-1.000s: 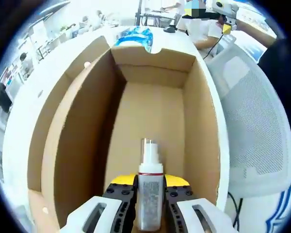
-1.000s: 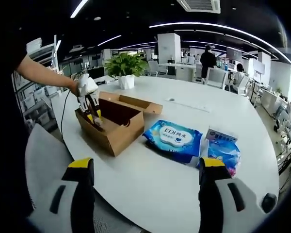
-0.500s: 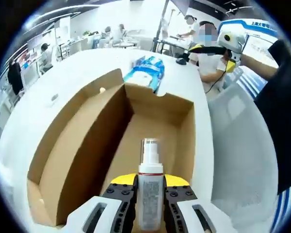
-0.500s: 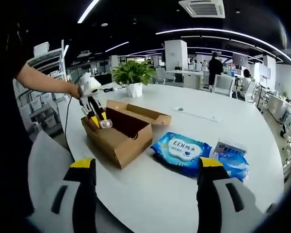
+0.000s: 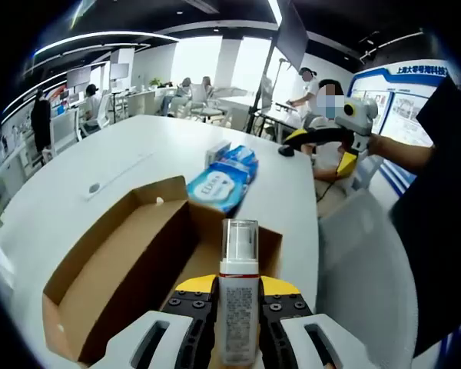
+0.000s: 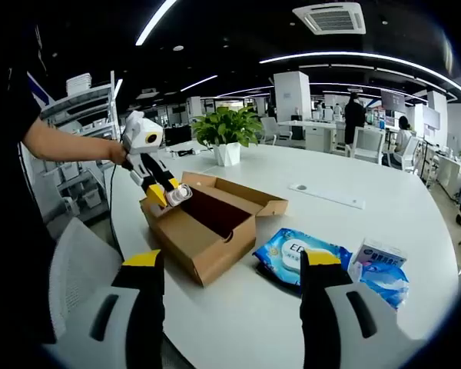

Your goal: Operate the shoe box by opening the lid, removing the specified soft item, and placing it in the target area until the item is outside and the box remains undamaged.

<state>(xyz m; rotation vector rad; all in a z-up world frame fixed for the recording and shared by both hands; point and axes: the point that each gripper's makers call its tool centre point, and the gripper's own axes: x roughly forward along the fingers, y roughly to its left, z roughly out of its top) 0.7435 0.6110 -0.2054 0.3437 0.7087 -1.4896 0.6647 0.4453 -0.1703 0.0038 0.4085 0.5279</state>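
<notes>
My left gripper [image 5: 238, 307] is shut on a small spray bottle [image 5: 238, 296] with a clear cap, held above the near end of the open cardboard shoe box [image 5: 131, 261]. In the right gripper view the left gripper [image 6: 169, 194] hovers over the box [image 6: 207, 231] with the bottle [image 6: 183, 194] in its jaws. The box lid [image 6: 242, 194] lies folded back on the far side. My right gripper [image 6: 230, 300] is open, its yellow-tipped fingers [image 6: 144, 265] apart and empty, well away from the box over the table's near edge.
A blue wet-wipe pack [image 6: 300, 257] and a smaller blue-and-white pack [image 6: 380, 265] lie on the white table [image 6: 384, 207] right of the box. A potted plant [image 6: 227, 134] stands behind. A white mesh chair [image 6: 84, 277] sits at the near left. People stand in the background.
My left gripper has lifted the spray bottle up out of the box interior to above its rim. The right gripper stayed open; its view shifted slightly.
</notes>
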